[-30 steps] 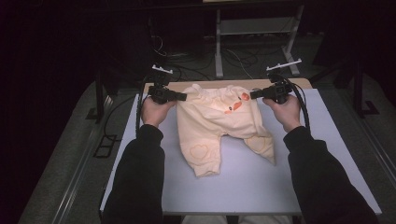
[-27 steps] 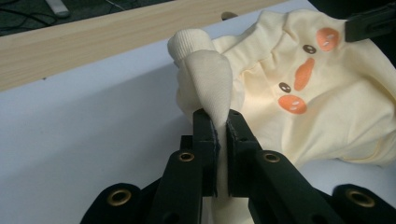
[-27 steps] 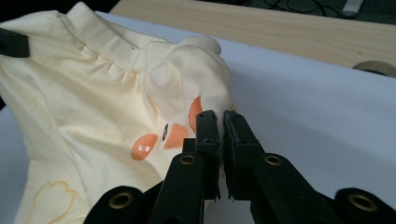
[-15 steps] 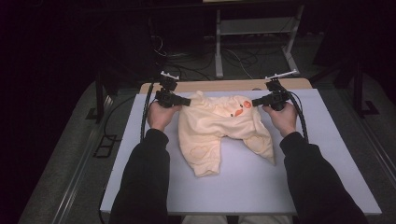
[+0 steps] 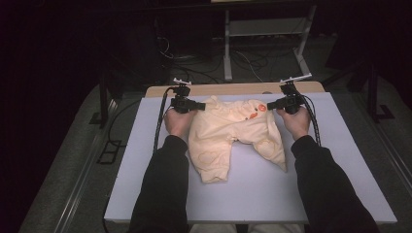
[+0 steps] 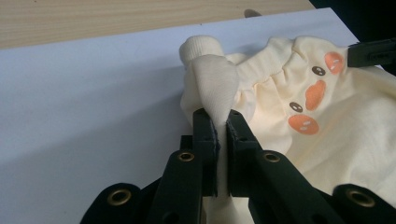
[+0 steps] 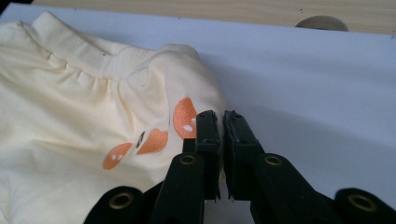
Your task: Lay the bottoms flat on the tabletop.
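Both tongs, left (image 5: 200, 105) and right (image 5: 270, 104), pinch the pants (image 5: 233, 136) waistband at frame centre; uneven lowering could wrinkle the fabric.

Dark surroundings, lit tabletop, soft shadows

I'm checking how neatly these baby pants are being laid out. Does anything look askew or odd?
Yes: the pale yellow pants lie uneven on the white board. One leg reaches nearer the person than the other, and the waistband bunches into a fold where the left hand-held gripper pinches it. Nothing looks torn or spilled.
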